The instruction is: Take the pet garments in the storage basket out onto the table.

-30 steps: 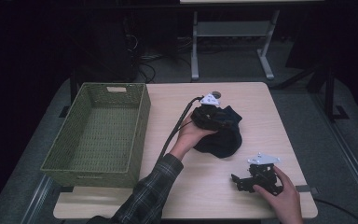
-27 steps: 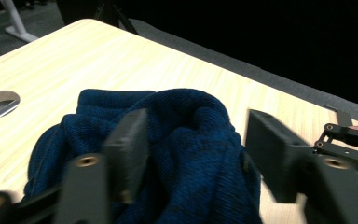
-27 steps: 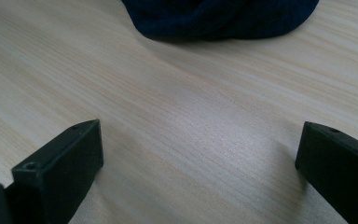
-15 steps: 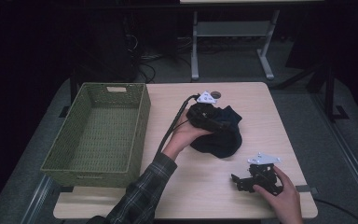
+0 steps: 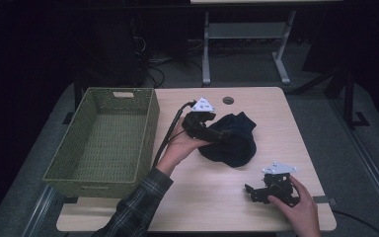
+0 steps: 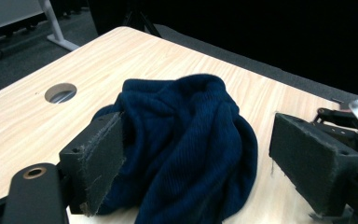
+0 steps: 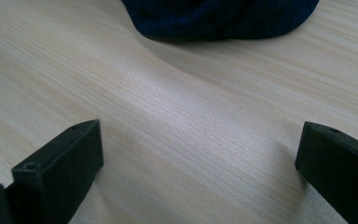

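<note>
Your left gripper [image 6: 196, 163] has just spread its jaws, releasing the crumpled navy knitted garment [image 5: 232, 139] at frame centre; your right gripper [image 7: 200, 177] rests open. Lifting carelessly could snag the knit.

No lettering, label, brand, number or sign can be read anywhere. The grey plate [image 5: 204, 104] on the left gripper, toward twelve o'clock of the table [image 5: 256, 103], carries a few small dark dots, perhaps screws rather than print; the high view is too coarse to tell. The plate [image 5: 279, 168] at about five o'clock looks equally blank.
</note>
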Motion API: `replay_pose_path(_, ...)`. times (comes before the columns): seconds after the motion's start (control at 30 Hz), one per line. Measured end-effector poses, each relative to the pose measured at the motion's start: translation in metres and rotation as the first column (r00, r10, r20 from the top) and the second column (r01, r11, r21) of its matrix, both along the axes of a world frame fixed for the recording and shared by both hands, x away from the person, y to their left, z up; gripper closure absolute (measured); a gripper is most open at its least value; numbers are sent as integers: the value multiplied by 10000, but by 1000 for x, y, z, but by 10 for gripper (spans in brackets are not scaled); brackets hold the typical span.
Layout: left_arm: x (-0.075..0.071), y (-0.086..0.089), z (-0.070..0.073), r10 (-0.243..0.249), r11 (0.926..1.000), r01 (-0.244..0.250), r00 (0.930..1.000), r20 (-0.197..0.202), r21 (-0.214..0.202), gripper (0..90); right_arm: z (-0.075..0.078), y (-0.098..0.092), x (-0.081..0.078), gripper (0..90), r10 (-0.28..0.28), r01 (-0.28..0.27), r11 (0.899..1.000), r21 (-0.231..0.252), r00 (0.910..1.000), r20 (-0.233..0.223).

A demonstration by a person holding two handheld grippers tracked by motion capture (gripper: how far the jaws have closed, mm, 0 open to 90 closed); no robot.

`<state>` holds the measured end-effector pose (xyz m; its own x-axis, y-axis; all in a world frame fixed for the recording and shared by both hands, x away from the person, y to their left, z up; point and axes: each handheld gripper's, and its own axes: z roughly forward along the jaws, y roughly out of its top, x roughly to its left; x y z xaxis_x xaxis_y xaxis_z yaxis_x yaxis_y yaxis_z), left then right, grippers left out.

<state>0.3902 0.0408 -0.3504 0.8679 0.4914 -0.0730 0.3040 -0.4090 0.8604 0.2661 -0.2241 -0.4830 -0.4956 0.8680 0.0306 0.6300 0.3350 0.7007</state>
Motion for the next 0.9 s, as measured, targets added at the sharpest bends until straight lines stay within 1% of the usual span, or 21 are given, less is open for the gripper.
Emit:
replay_pose_path(0.07, -5, 6, -1, 49, 9999, -49, 10000, 42, 116, 170, 0, 0, 0, 4, 8, -8, 10000, -11, 10000, 7)
replay_pose_path(0.2, -14, 16, -4, 177, 9998, -177, 9998, 42, 100, 171, 0, 0, 0, 5, 15, -15, 10000, -30, 10000, 13)
replay_pose_path(0.23, -18, 20, -6, 192, 9996, -193, 9998, 59, 191, 170, 0, 0, 0, 5, -3, 3, 10000, -18, 10000, -1)
replay_pose_path(0.3, -22, 24, -9, 258, 9994, -259, 9997, 44, 245, 170, 0, 0, 0, 5, -1, 1, 10000, -18, 10000, -2)
replay_pose_path(0.37, -26, 28, -12, 317, 9992, -317, 9995, 19, 247, 170, 0, 0, 0, 5, -1, 1, 10000, -17, 10000, -1)
replay_pose_path(0.47, -35, 35, -19, 555, 9983, -554, 9984, -50, 159, 156, 0, 0, 0, 5, -3, 3, 10000, -17, 10000, -1)
replay_pose_path(0.53, -39, 38, -24, 586, 9977, -587, 9983, 37, 337, 149, 0, 0, 0, 5, 9, -9, 10000, -19, 10000, 2)
replay_pose_path(0.6, -43, 40, -29, 667, 9968, -668, 9978, 21, 441, 143, 0, 0, 0, 4, 15, -15, 10000, -25, 10000, 11)
replay_pose_path(0.63, -45, 42, -33, 690, 9961, -688, 9976, -25, 551, 140, 0, 0, 0, 5, 15, -15, 10000, -27, 10000, 11)
replay_pose_path(0.73, -52, 46, -41, 731, 9953, -719, 9972, -157, 653, 135, 0, 0, 0, 5, 19, -19, 10000, -32, 10000, 13)
replay_pose_path(0.87, -62, 51, -53, 692, 9933, -666, 9973, -244, 940, 135, 0, 0, 0, 4, 24, -23, 10000, -32, 10000, 18)
replay_pose_path(0.9, -64, 52, -56, 719, 9930, -689, 9970, -284, 957, 135, 0, 0, 0, 5, 24, -24, 10000, -33, 10000, 19)
